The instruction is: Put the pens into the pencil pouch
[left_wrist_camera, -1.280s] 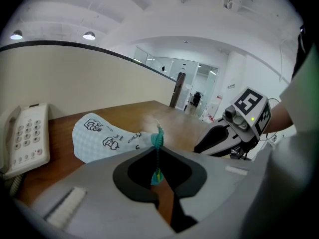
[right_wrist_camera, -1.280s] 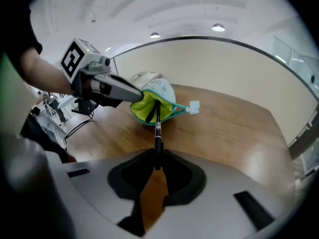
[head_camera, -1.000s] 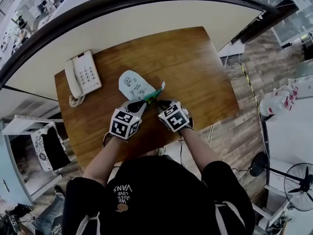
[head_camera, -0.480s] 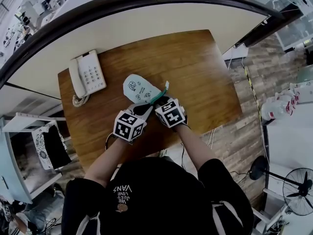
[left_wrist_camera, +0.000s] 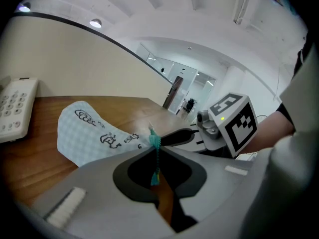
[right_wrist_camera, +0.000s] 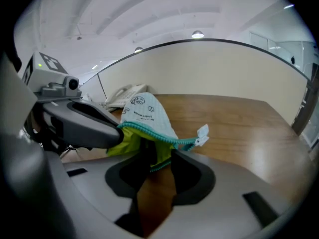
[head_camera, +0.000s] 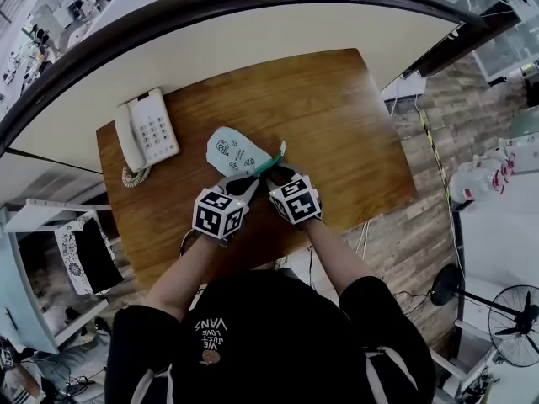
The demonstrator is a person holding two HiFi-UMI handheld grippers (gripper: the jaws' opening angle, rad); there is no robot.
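Note:
The pale checked pencil pouch [head_camera: 234, 151] lies on the wooden table [head_camera: 337, 133], its teal zipper mouth [head_camera: 269, 165] towards me. My left gripper [head_camera: 244, 183] is shut on the zipper edge [left_wrist_camera: 156, 158] and holds the mouth apart. The right gripper [head_camera: 274, 178] is at the mouth, its jaws opening. The pouch's lower lip [right_wrist_camera: 159, 166] lies between its jaws, unpressed. The pouch's lime lining [right_wrist_camera: 129, 141] shows, with a dark shape [right_wrist_camera: 148, 151] inside. I cannot tell what that shape is.
A white desk phone [head_camera: 145, 133] sits at the table's back left, near the pouch. A white zipper tag [right_wrist_camera: 202, 132] sticks out to the right. A cream curved partition [head_camera: 253, 40] rises behind the table.
The right gripper has edged a little towards the left one at the pouch's mouth. The left gripper has kept its hold on the zipper edge.

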